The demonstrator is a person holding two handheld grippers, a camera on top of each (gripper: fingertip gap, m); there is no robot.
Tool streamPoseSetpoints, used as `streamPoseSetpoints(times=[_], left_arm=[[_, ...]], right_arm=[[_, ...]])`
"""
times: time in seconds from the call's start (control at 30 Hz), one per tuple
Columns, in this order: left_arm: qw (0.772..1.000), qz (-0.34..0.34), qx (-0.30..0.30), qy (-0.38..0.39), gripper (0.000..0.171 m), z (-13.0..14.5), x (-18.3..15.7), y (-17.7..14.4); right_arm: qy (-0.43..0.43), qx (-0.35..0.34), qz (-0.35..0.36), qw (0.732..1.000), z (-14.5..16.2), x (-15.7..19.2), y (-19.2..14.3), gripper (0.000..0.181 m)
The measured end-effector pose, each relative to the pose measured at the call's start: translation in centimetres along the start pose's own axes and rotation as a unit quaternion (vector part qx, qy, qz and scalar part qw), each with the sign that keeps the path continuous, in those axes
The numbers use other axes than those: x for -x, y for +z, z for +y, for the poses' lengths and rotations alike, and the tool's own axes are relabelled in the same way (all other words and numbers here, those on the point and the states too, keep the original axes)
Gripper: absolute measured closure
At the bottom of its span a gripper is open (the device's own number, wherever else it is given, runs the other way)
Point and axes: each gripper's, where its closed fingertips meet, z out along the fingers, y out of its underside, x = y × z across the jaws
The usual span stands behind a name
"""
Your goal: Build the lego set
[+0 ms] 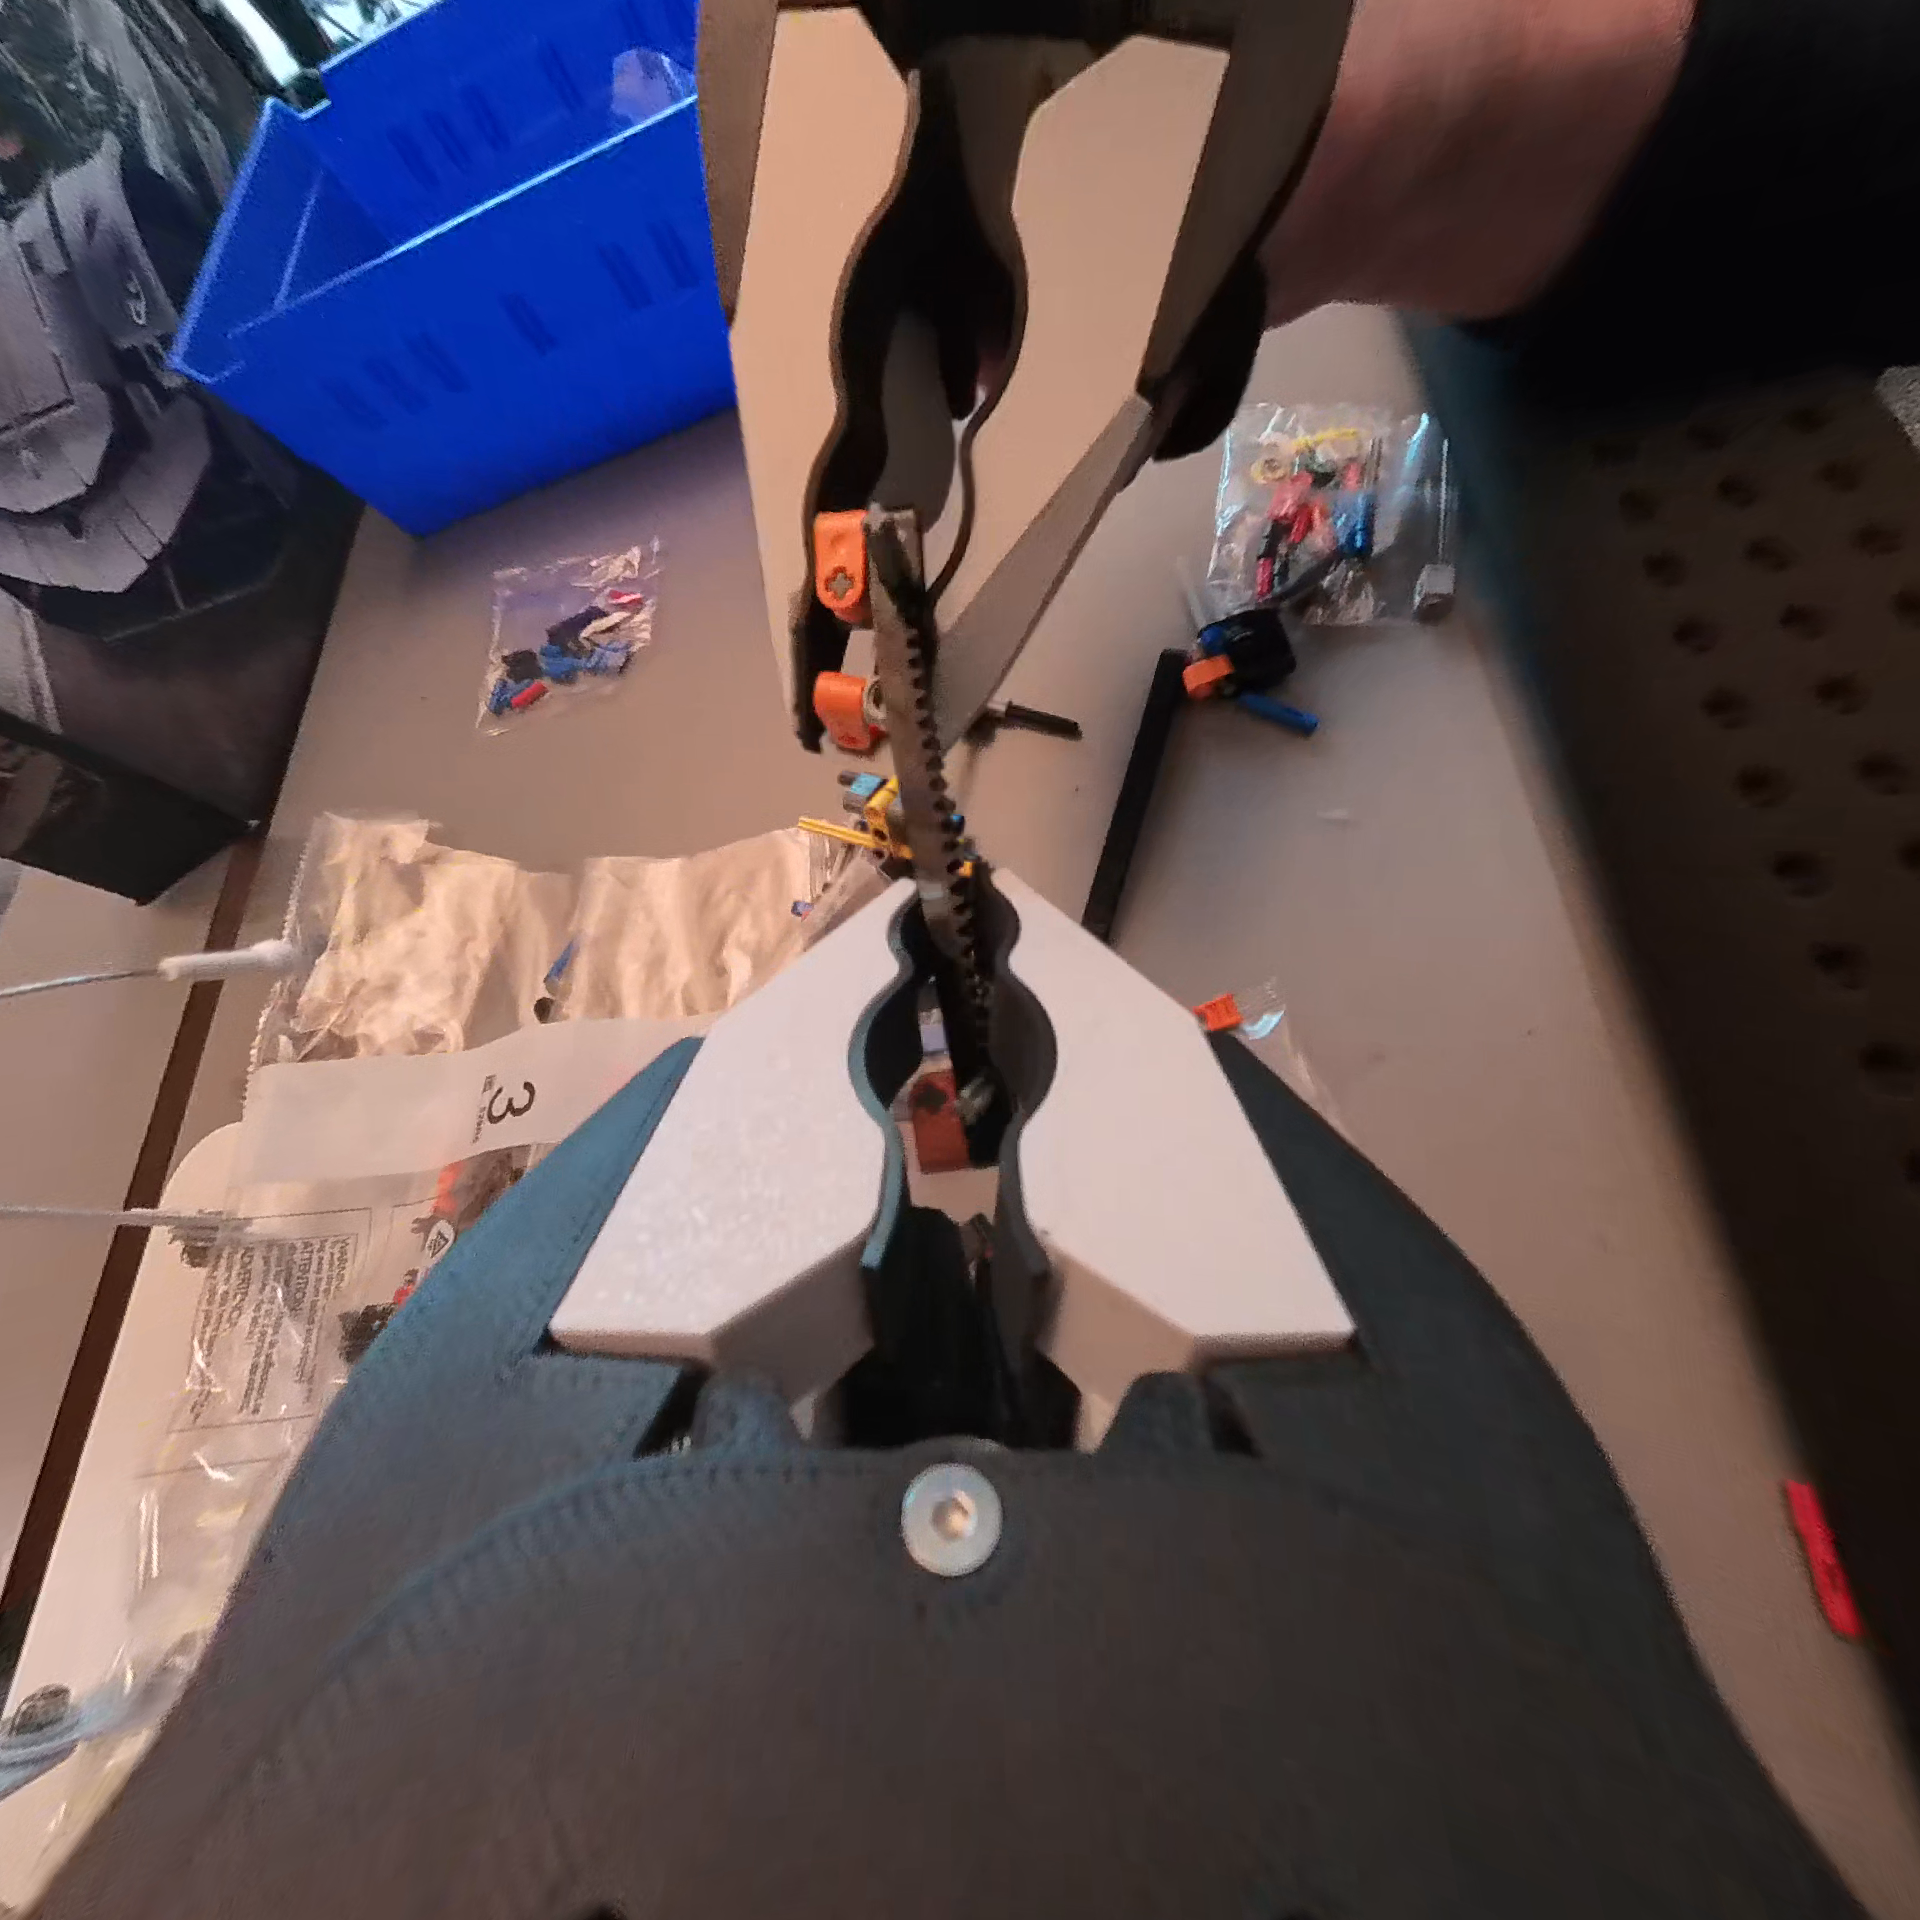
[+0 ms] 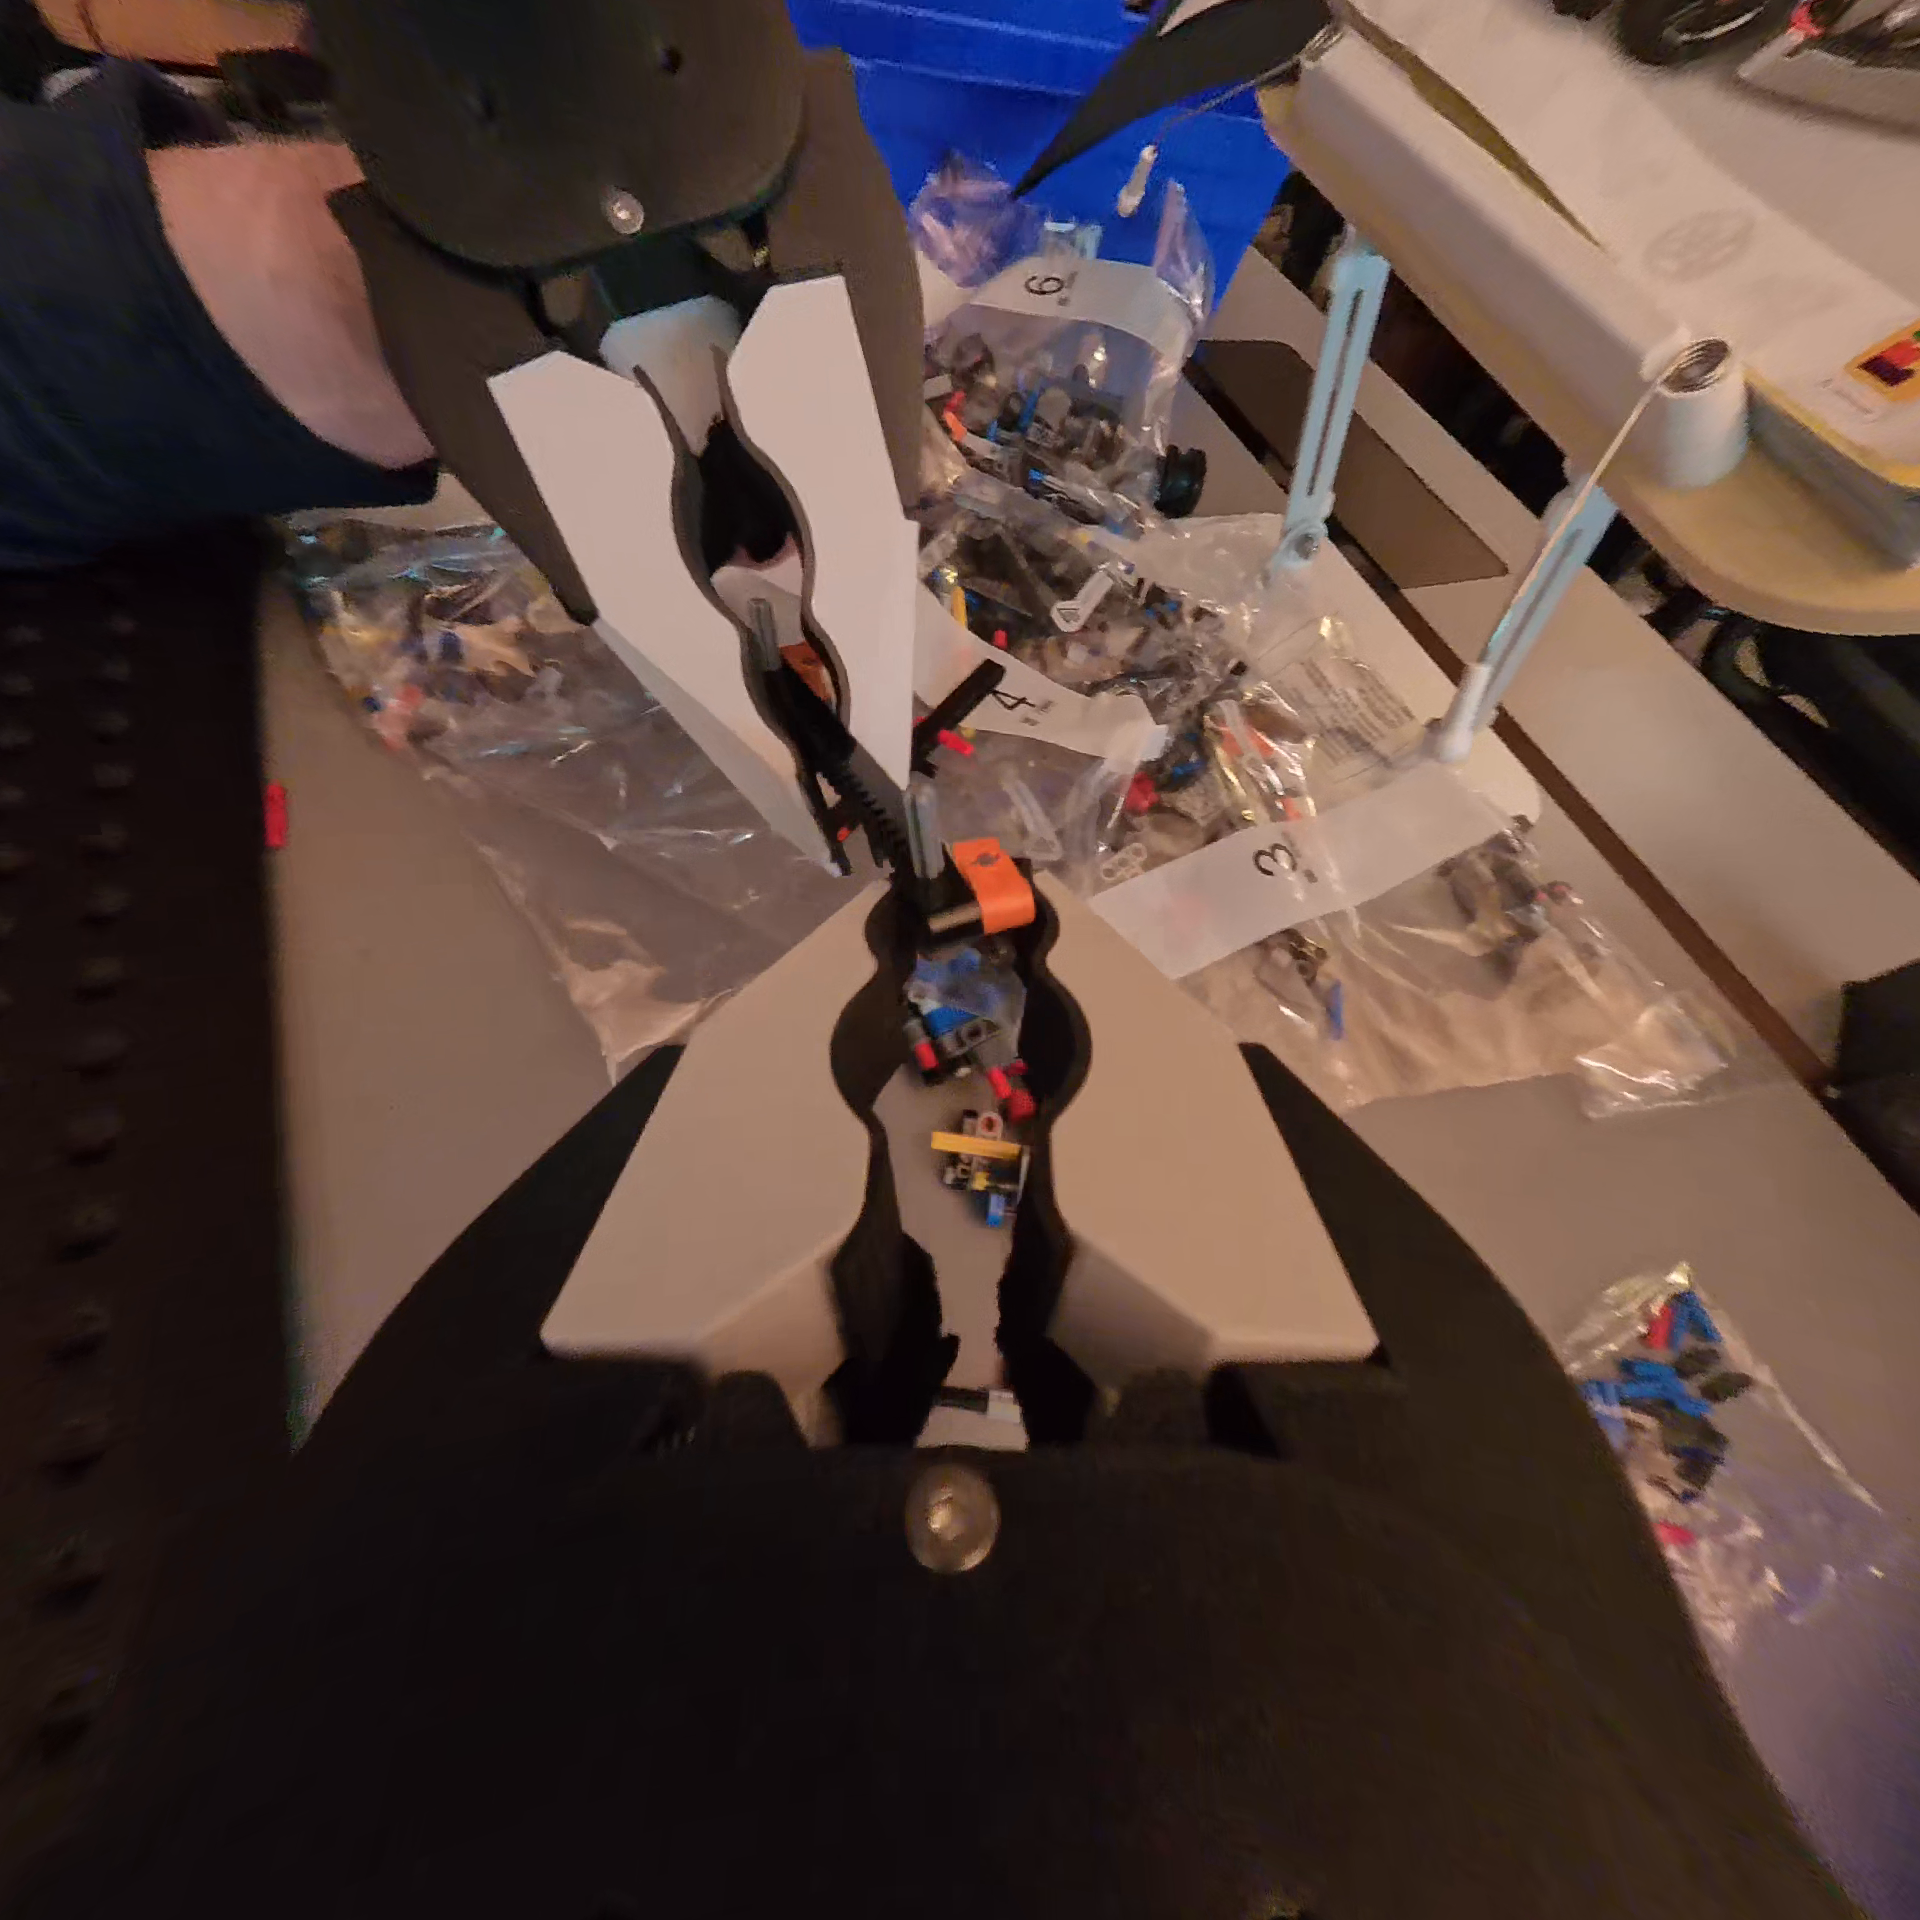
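Both my grippers, left (image 1: 951,935) and right (image 2: 961,904), clamped on one toothed lego bar (image 1: 925,727) above the desk (image 1: 644,769).

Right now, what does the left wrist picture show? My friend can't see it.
Two grippers share a long toothed rack with orange connectors: the left gripper clamps its near end, the right gripper its far end. Below, the grey table holds bags of small parts and a blue bin.
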Motion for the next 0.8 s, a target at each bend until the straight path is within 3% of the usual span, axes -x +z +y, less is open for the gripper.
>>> streamPoseSetpoints(times=[0.37,0.57,0.8], left_arm=[[0.999,-0.034,0.013,-0.019,0.167,0.2,1.1,0.4],[0.999,-0.019,-0.027,-0.028,0.167,-0.5,1.3,-0.9],[0.999,-0.025,-0.024,-0.028,0.167,-0.4,1.4,-0.9]], right_arm=[[-0.038,0.029,0.103,0.994,0.2,-1.9,0.2,0.165],[-0.06,0.018,0.064,0.996,-0.1,-0.8,0.3,0.166],[-0.086,0.033,0.097,0.991,0.0,-1.3,0.4,0.166]])
